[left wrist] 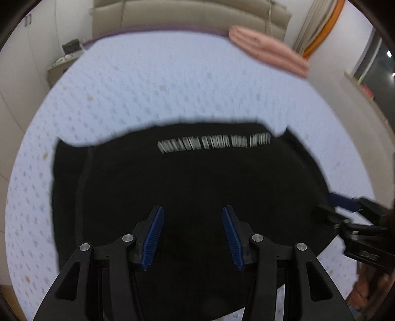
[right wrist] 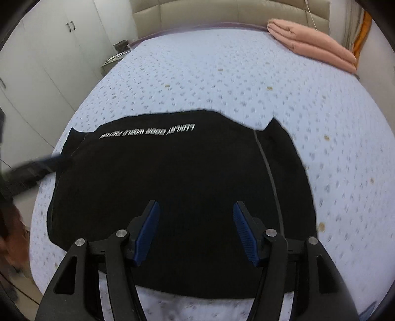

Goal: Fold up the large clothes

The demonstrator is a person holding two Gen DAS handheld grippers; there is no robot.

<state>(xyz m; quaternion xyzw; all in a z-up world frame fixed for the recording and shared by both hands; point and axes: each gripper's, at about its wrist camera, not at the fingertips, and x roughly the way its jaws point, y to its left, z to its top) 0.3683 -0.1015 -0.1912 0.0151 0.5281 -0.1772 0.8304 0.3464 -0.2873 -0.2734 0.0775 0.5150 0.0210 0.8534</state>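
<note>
While both tongs hang above the bed (right wrist: 222,81), I see the black garment (left wrist: 192,177) spread flat on the pale blue spotted cover, lying straight ahead of and beneath each set of fingers. My left gripper (left wrist: 193,210) is released, its blue-ribbed pads wide apart with nothing between them but dark cloth below; whether the tips touch the fabric I cannot tell. My right gripper (right wrist: 195,206) is likewise released and holds nothing, its fingers spread over the near half of the same garment. From the right wrist view the cloth's near hem runs just behind the finger bases, so the fingers reach out over the garment rather than beside it. A line of white lettering (right wrist: 147,131) crosses the far part of the garment, upside down to me, well ahead of both sets of pads. In the left wrist view the right gripper shows at the right edge, beside the garment's right border, where a strip of dark blue (left wrist: 342,201) lies against the cover; in the right wrist view the left gripper is only a dark blur at the left border. A folded pink blanket (right wrist: 313,45) rests at the far right corner of the bed near the padded headboard (right wrist: 222,12), well apart from the garment.
</note>
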